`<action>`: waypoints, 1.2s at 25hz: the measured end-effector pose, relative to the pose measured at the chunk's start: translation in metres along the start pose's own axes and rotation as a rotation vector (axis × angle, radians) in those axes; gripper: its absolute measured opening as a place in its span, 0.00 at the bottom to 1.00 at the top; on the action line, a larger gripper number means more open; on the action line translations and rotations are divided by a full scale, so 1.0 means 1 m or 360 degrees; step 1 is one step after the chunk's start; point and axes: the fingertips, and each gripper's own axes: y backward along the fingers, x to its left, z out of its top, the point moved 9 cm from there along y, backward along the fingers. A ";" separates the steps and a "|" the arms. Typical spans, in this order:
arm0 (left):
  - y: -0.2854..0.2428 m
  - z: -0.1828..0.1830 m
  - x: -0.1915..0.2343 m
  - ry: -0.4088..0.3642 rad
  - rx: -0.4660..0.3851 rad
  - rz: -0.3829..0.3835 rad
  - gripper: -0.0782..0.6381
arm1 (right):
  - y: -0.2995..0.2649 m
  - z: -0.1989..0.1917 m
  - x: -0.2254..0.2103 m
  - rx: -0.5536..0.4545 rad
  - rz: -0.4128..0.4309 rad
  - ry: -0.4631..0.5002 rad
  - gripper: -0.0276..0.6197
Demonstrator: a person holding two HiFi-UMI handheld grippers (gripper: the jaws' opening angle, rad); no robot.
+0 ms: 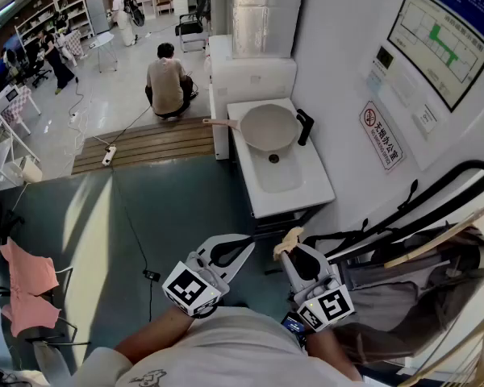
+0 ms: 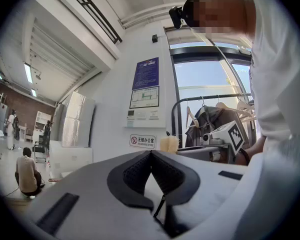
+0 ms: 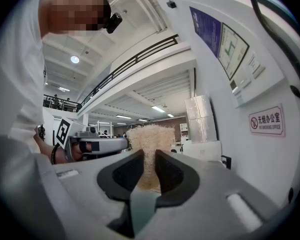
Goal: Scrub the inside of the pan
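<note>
A beige pan [image 1: 268,127] lies in the white sink [image 1: 294,192] against the wall, well ahead of both grippers, its handle pointing left. Beside it on the right stands a black faucet [image 1: 305,126]. Near my body, my right gripper [image 1: 289,248] is shut on a beige fibrous scrubber [image 1: 290,237]. In the right gripper view the scrubber [image 3: 150,146] sticks up between the jaws of the right gripper [image 3: 150,156]. My left gripper [image 1: 244,248] is held beside it with nothing in it. Its jaws meet at the tips in the left gripper view, where the left gripper [image 2: 151,153] is shut.
A person [image 1: 168,83] crouches on the floor beyond a wooden platform [image 1: 145,143] left of the sink. A clothes rack [image 1: 436,232] with hangers and garments stands close on my right. A cable [image 1: 133,232] runs across the dark floor, and a pink cloth [image 1: 28,285] hangs at lower left.
</note>
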 end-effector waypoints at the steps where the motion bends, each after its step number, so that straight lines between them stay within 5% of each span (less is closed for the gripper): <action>1: 0.001 -0.001 0.004 0.0006 0.0009 0.0002 0.11 | -0.004 0.000 0.000 -0.0005 0.0006 -0.0003 0.15; 30: 0.078 0.014 0.246 0.0079 0.0028 -0.0002 0.11 | -0.262 -0.002 0.027 0.0012 0.0041 -0.0063 0.17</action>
